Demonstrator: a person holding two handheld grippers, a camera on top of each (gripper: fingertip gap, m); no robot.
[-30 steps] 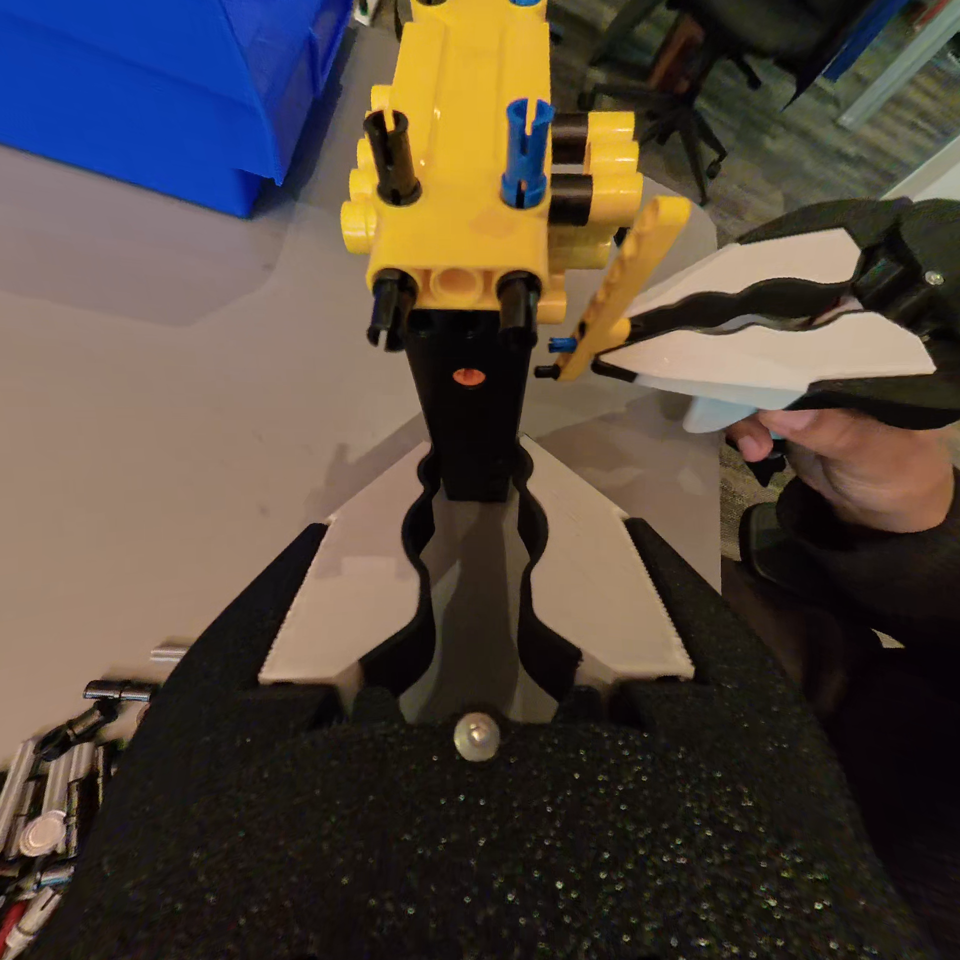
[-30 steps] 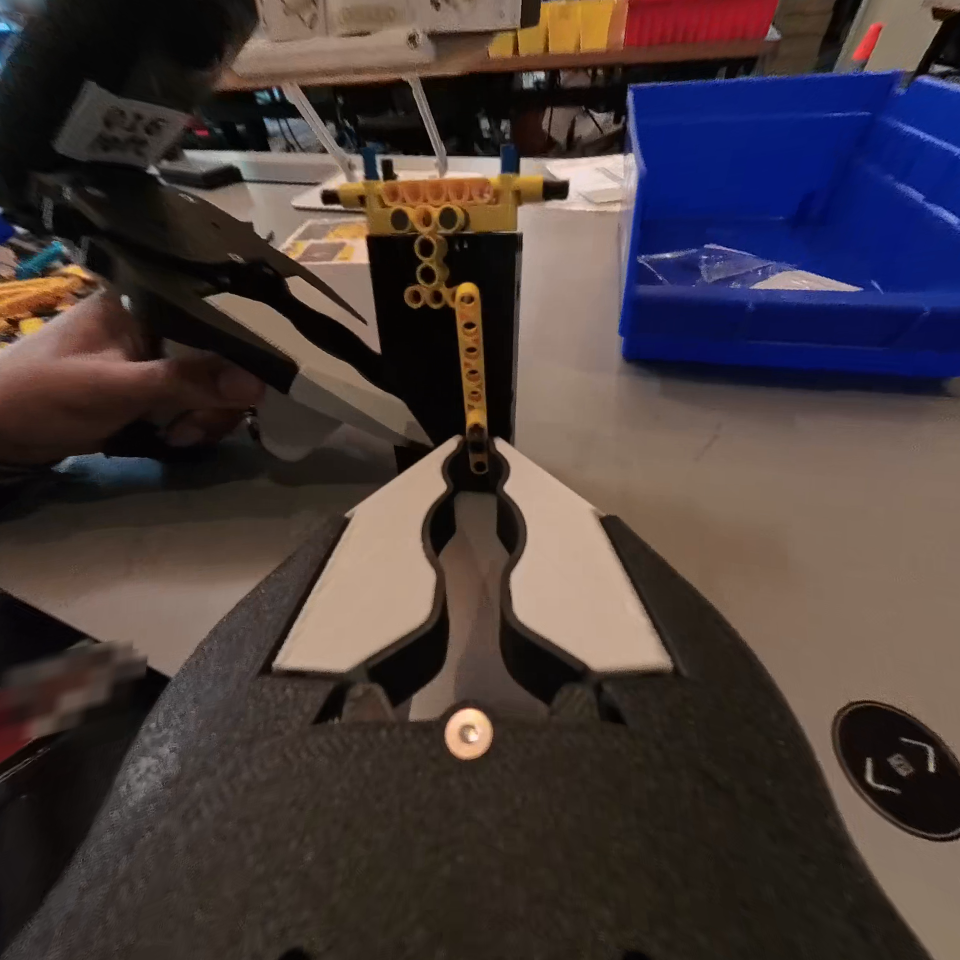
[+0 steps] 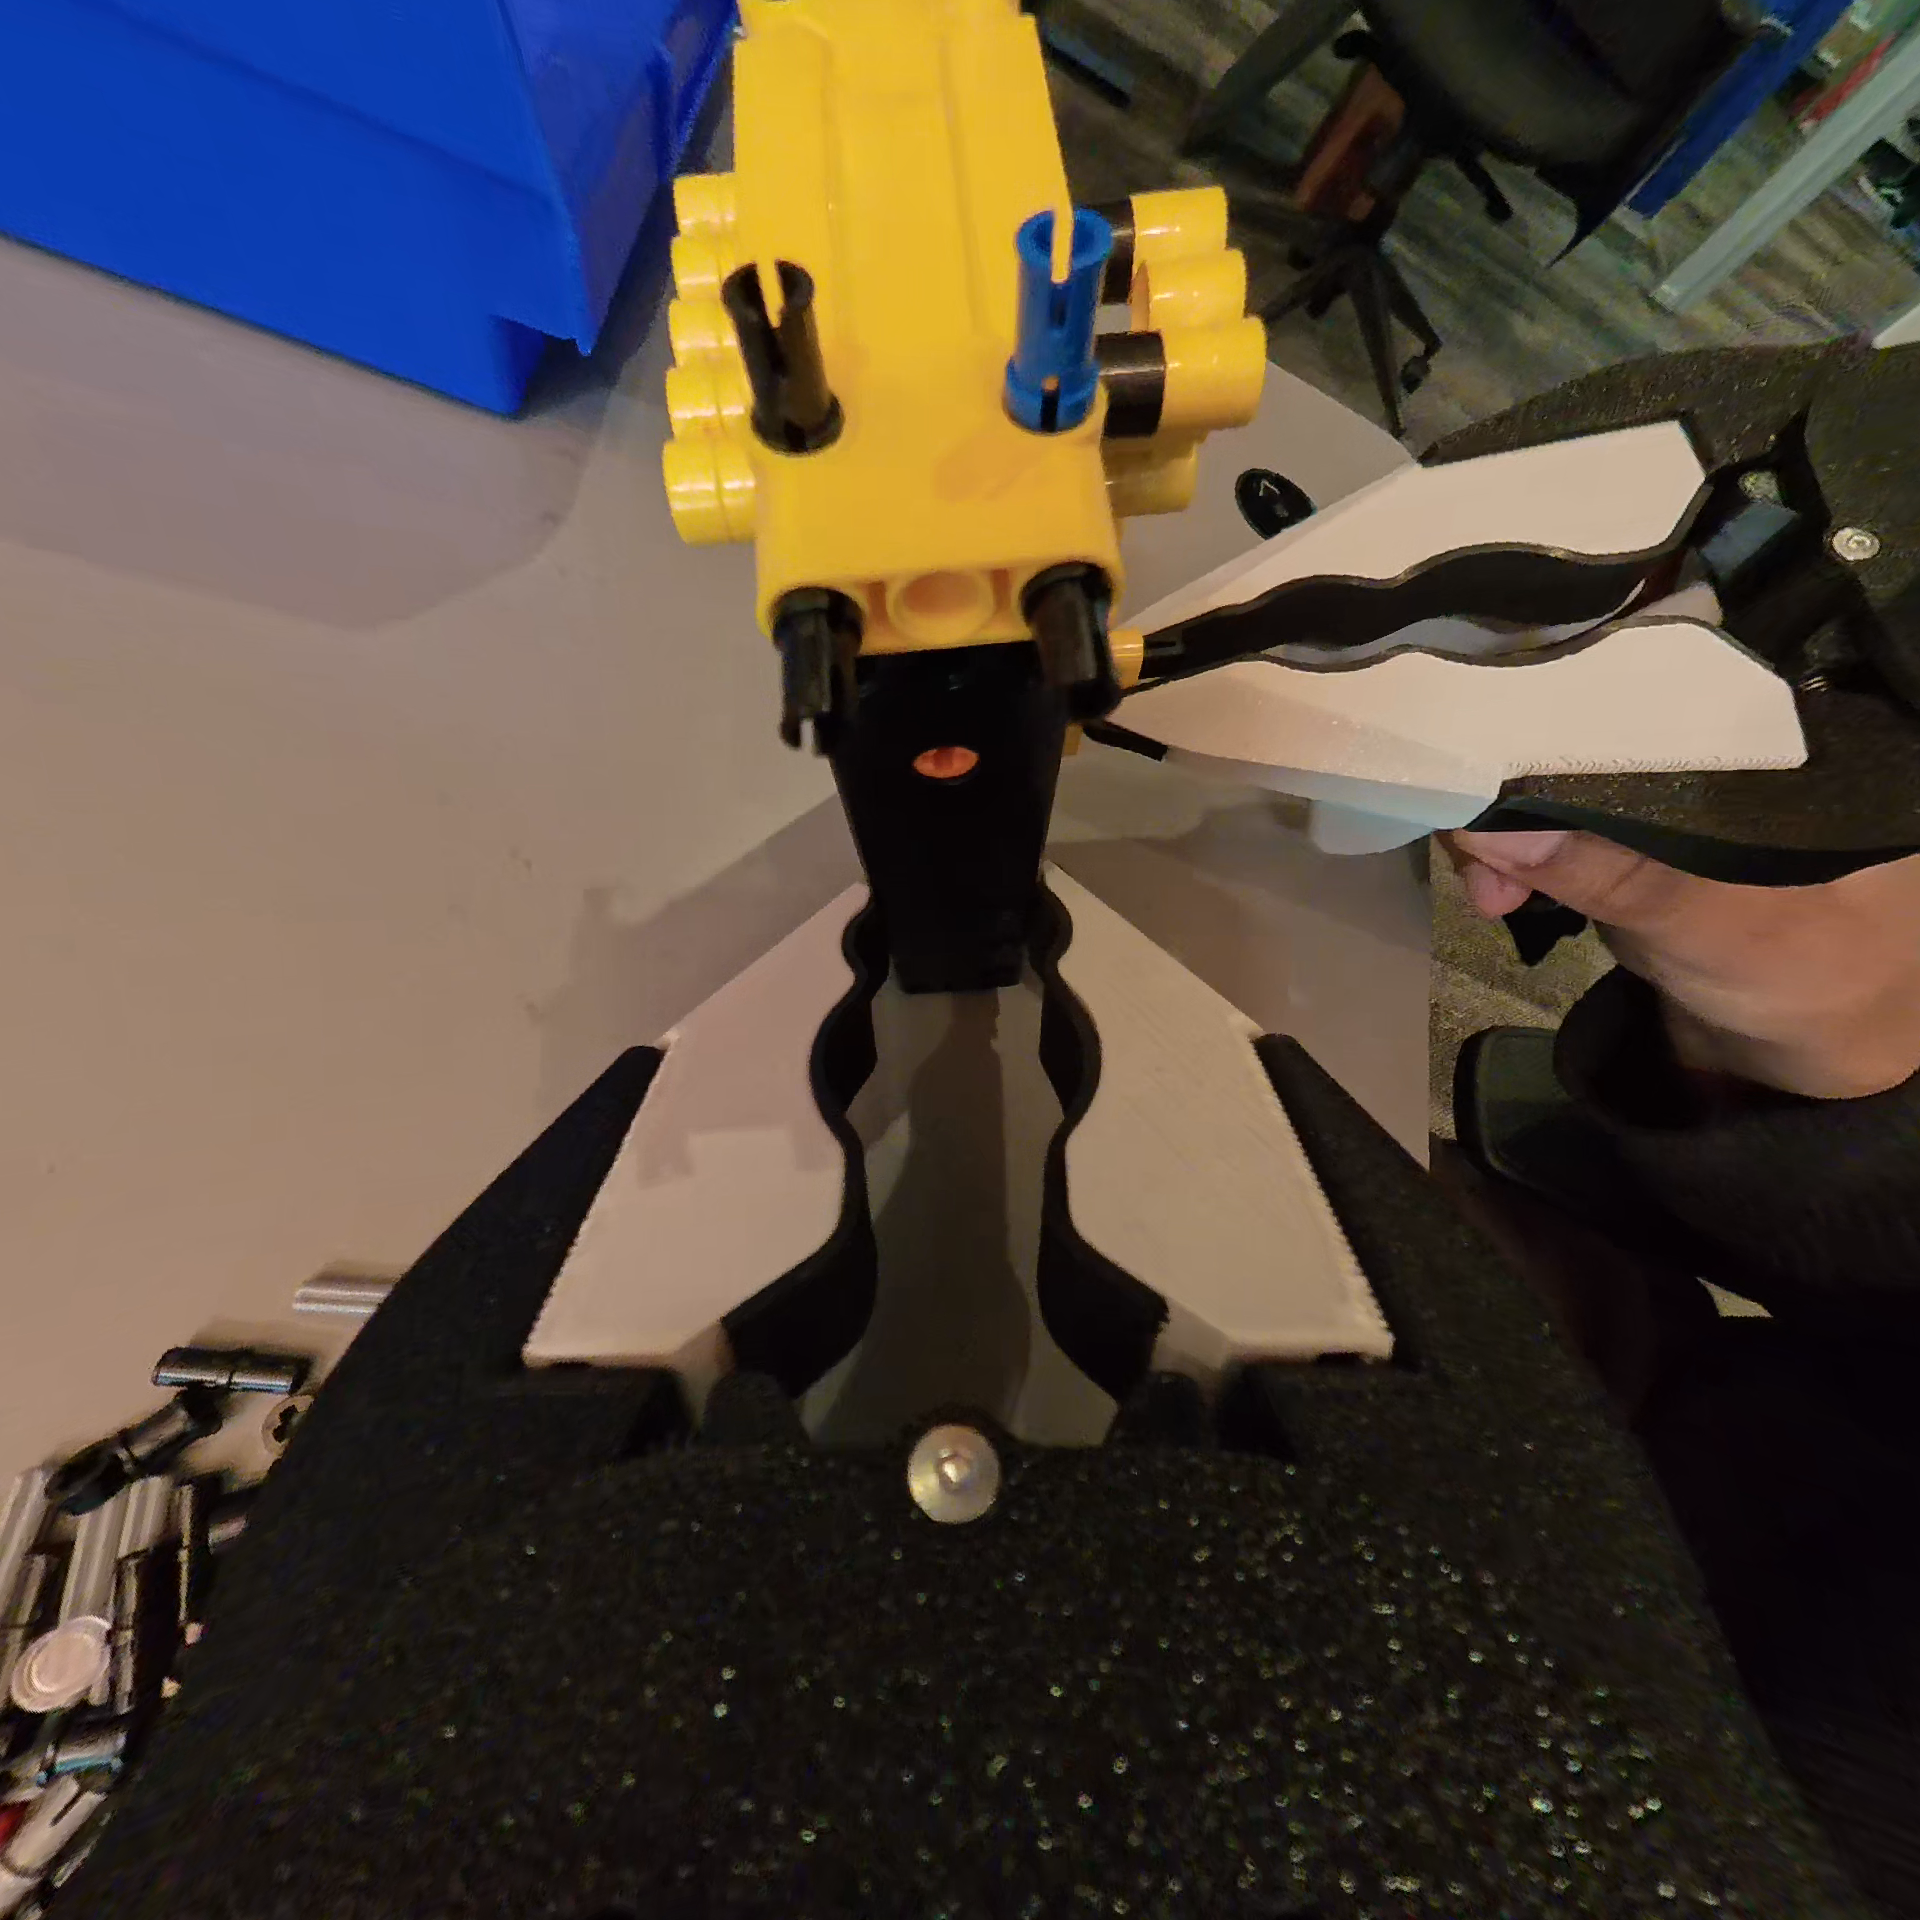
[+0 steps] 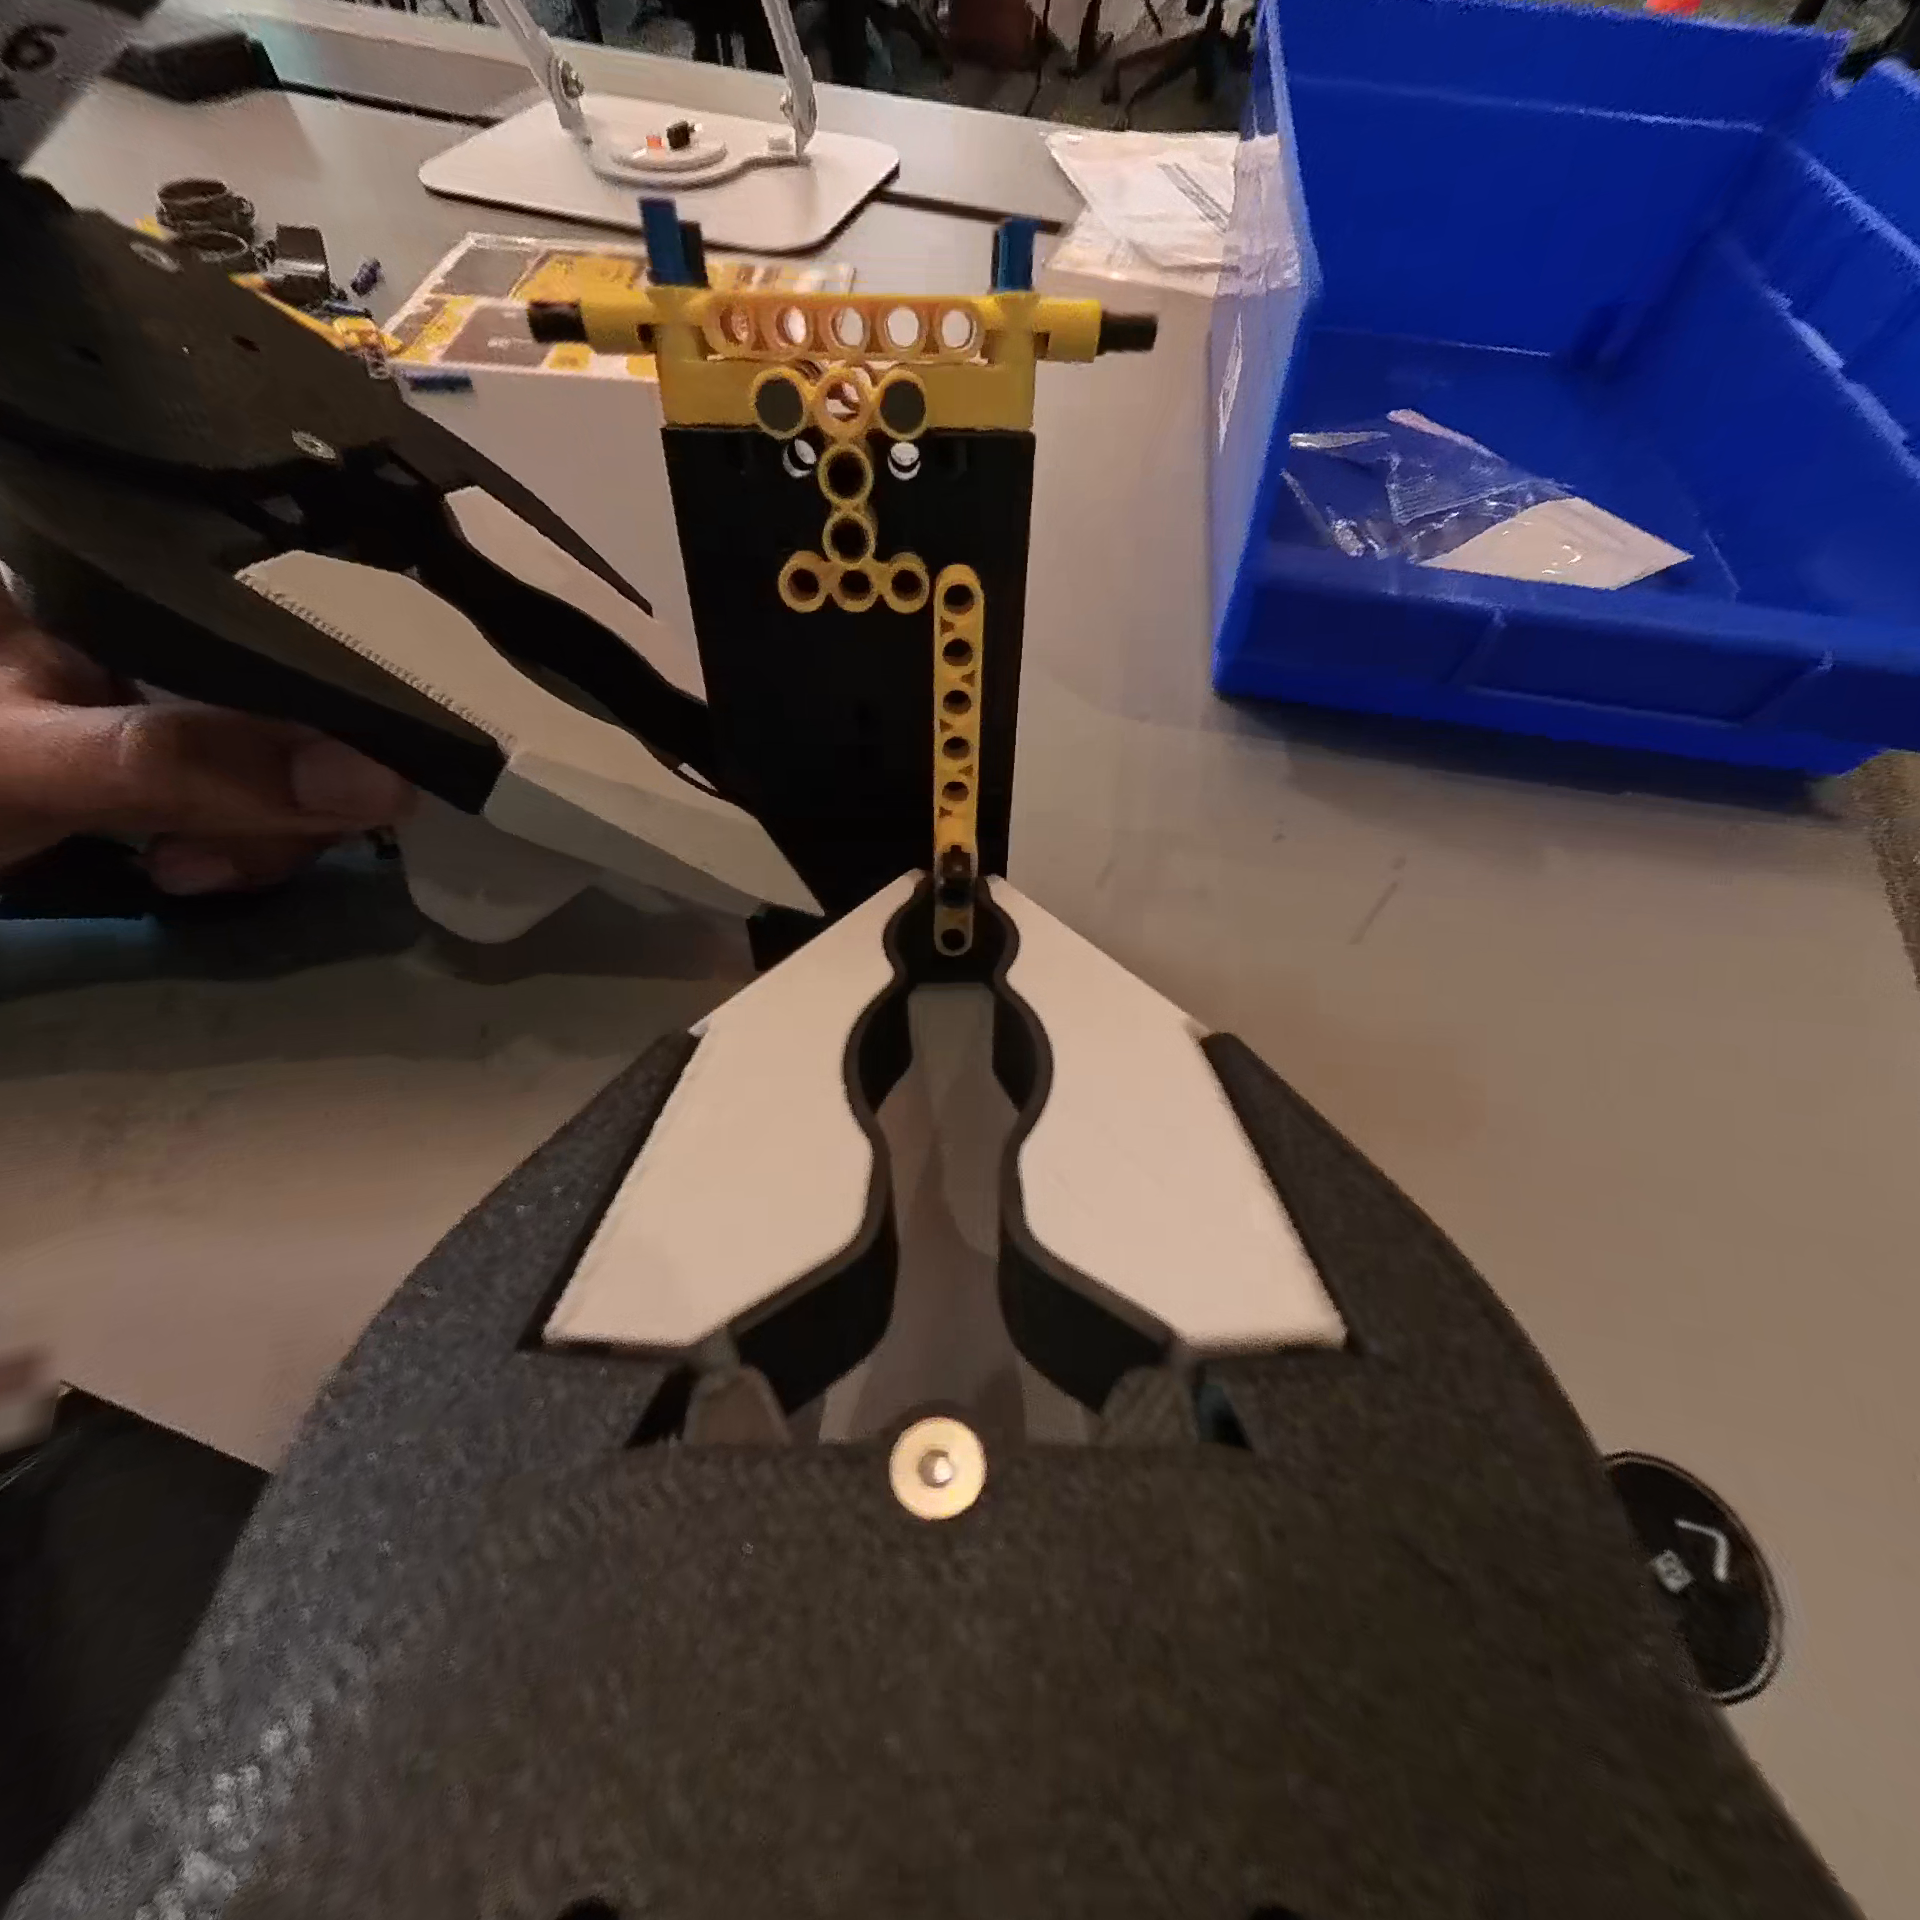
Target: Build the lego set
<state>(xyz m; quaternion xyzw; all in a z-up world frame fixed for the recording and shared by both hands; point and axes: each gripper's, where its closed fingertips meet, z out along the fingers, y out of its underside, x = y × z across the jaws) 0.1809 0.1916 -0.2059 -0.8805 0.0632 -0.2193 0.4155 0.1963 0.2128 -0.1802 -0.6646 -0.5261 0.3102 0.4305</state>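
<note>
A black upright block (image 3: 951,831) carries a yellow studded frame (image 3: 914,312) with a blue pin (image 3: 1055,312) and black pins (image 3: 784,353). My left gripper (image 3: 956,935) is shut on the block's lower end. In the right wrist view the block (image 4: 852,707) bears a yellow T-shaped piece (image 4: 852,540) under the frame (image 4: 852,343). My right gripper (image 4: 954,904) is shut on the bottom end of a thin yellow holed beam (image 4: 958,707), held upright against the block beside the T-piece. The right gripper (image 3: 1132,686) comes in from the right; the left gripper (image 4: 727,769) from the left.
A blue bin (image 4: 1558,416) with plastic bags stands at the right, also showing in the left wrist view (image 3: 312,156). Loose grey and black parts (image 3: 94,1538) lie at my lower left. A stand base (image 4: 665,177) and a booklet (image 4: 499,301) lie behind the block. Office chairs (image 3: 1455,104) stand beyond the table edge. Left tips to right tips: about 4 cm.
The right gripper has brought the yellow beam from a tilted position away from the block in against its side, beside the T-piece. The left gripper still holds the block.
</note>
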